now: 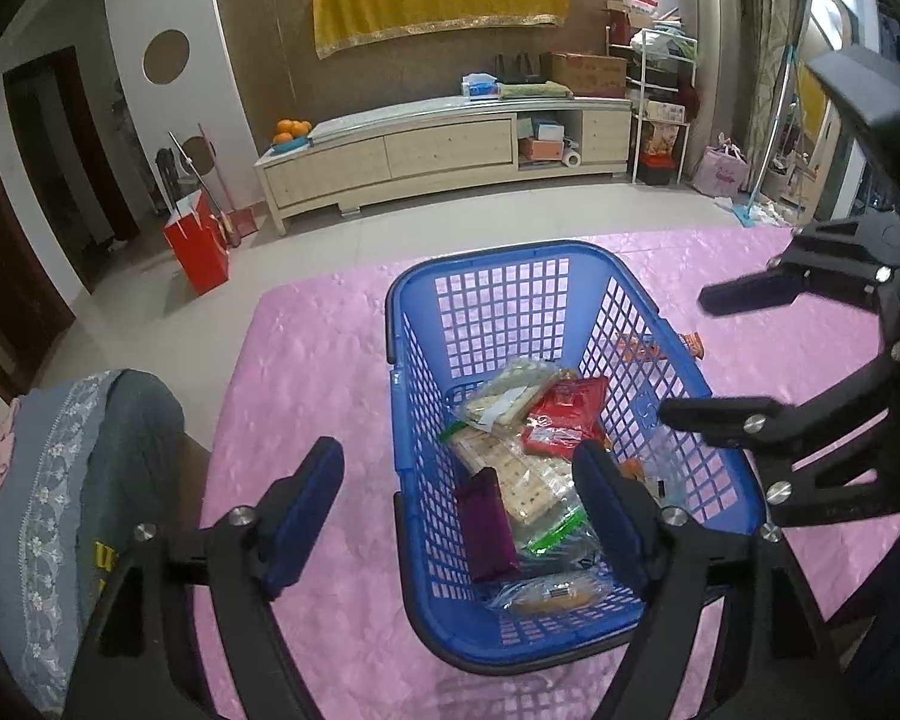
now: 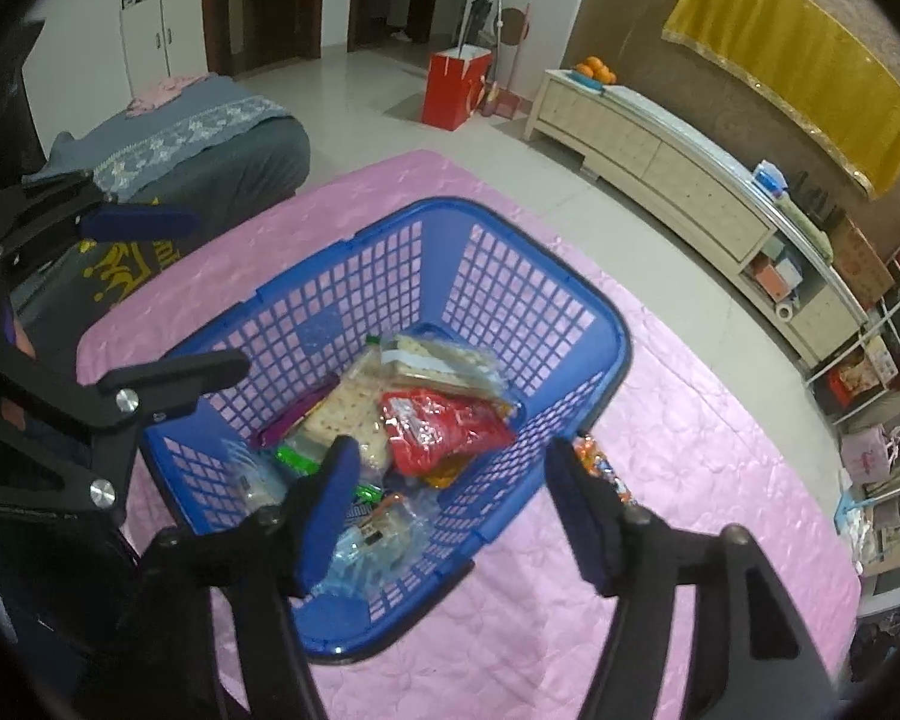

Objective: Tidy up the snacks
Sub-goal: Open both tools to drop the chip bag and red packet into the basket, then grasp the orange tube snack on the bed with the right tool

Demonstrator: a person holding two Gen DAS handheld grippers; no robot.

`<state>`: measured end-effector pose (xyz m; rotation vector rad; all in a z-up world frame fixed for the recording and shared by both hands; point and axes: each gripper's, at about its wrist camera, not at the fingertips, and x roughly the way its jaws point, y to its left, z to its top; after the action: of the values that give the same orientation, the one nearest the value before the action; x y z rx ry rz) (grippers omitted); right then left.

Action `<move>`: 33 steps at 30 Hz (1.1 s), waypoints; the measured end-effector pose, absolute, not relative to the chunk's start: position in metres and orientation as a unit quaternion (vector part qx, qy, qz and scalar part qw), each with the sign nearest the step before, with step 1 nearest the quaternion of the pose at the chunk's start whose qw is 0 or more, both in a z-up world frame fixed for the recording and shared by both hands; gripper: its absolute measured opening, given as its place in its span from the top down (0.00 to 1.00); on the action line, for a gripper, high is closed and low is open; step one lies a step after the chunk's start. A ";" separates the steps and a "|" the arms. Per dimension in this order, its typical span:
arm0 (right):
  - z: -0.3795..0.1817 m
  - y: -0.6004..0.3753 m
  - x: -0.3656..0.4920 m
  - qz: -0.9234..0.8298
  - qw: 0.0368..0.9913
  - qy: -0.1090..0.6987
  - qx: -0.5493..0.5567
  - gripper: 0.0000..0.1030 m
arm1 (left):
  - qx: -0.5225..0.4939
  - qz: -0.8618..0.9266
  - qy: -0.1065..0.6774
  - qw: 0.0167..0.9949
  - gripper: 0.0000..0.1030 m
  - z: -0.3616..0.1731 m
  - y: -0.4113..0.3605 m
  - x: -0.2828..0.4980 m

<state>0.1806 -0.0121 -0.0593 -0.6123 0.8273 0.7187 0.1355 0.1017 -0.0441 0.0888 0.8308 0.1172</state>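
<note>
A blue rectangular plastic lattice basket sits on the pink quilted tablecloth, its long axis running away from the left gripper toward the far edge of the cloth. In the basket lie two clear packs of pale crackers, one red foil packet, one purple bar lying lengthwise, and other wrapped snacks too jumbled to count. One orange-wrapped snack lies just outside the basket's right wall. Both the left gripper and the right gripper hang over the basket's near end, jaws spread apart, gripping nothing.
</note>
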 end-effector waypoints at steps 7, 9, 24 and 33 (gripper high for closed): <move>-0.033 -0.039 0.178 0.332 0.829 0.371 -0.255 0.20 | 0.051 0.060 0.391 0.917 0.25 -0.028 0.089 0.127; -0.027 -0.045 0.176 0.331 0.833 0.366 -0.250 0.18 | 0.050 0.058 0.389 0.918 0.23 -0.023 0.085 0.126; -0.001 -0.093 0.180 0.314 0.840 0.362 -0.255 0.17 | 0.067 0.037 0.371 0.925 0.19 0.005 0.045 0.146; -0.028 -0.105 0.221 0.297 0.833 0.393 -0.253 0.17 | 0.052 0.047 0.411 0.909 0.19 -0.020 0.054 0.191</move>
<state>0.2209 -0.1046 -0.0275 -0.5366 0.8328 0.6300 0.1911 0.0537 -0.0202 0.1064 0.8483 0.0961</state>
